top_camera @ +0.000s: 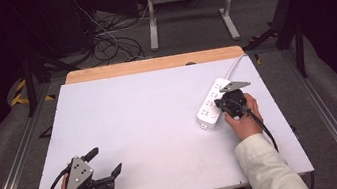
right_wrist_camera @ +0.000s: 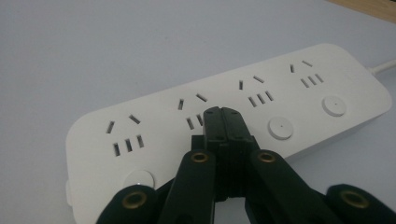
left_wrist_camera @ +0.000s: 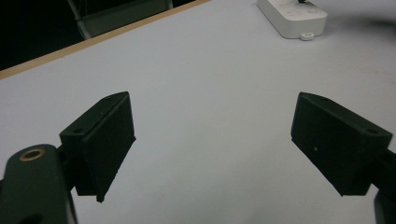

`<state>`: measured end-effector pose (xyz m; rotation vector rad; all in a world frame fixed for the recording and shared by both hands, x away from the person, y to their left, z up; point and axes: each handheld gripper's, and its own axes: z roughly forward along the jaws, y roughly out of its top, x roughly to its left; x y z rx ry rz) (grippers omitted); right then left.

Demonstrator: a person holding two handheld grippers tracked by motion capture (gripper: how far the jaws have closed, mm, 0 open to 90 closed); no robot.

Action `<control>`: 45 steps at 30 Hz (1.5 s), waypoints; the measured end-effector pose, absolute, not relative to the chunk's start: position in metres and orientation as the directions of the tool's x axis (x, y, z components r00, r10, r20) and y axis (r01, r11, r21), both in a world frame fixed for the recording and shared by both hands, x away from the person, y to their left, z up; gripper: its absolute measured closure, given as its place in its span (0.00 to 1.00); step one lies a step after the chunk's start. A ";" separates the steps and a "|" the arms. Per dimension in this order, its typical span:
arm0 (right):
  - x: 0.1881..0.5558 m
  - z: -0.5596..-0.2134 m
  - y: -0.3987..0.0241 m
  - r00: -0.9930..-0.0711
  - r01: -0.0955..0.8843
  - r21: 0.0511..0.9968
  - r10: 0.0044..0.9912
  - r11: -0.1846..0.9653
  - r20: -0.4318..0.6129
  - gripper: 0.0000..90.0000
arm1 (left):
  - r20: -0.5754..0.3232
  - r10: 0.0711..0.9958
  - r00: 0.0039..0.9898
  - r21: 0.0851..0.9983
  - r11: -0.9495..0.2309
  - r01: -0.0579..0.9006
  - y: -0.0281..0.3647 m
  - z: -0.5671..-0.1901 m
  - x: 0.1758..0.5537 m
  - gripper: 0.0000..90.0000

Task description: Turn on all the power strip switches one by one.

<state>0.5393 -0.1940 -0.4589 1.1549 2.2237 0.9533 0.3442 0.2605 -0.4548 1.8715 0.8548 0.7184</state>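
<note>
The right gripper point(right_wrist_camera: 223, 114) is seen with its jaws pressed together, nothing between them, the joined tips set down on the top face of the white power strip point(right_wrist_camera: 233, 107), just beside the second socket's round switch button; whether the button itself is covered cannot be told. The step in hand is judged to be the pressing of a switch on the strip, the closed tips being used as a single finger; the next move would call for a short, straight push downward, kept centred on the button so that the light strip is not slid or tipped, followed by a clean lift. Two further buttons point(right_wrist_camera: 280, 128) lie beyond the tips toward the cable end; another point(right_wrist_camera: 139, 179) lies nearer the camera.

The left gripper point(top_camera: 104, 160) is held well apart from the strip, near the front edge, its jaws spread wide and empty.

The work is done on a white tabletop point(top_camera: 151, 127), matt and bare, edged at the far side with a wooden strip point(top_camera: 152, 64); beyond it a dark room is seen, with tangled cables point(top_camera: 108, 43) on a grey floor and a white table frame point(top_camera: 188, 5).
</note>
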 end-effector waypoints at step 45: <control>0.537 -0.436 -0.204 -0.514 0.472 0.819 0.857 0.327 -0.045 1.00 | 0.123 0.799 0.589 0.906 -0.332 0.261 0.261 -0.455 0.345 0.15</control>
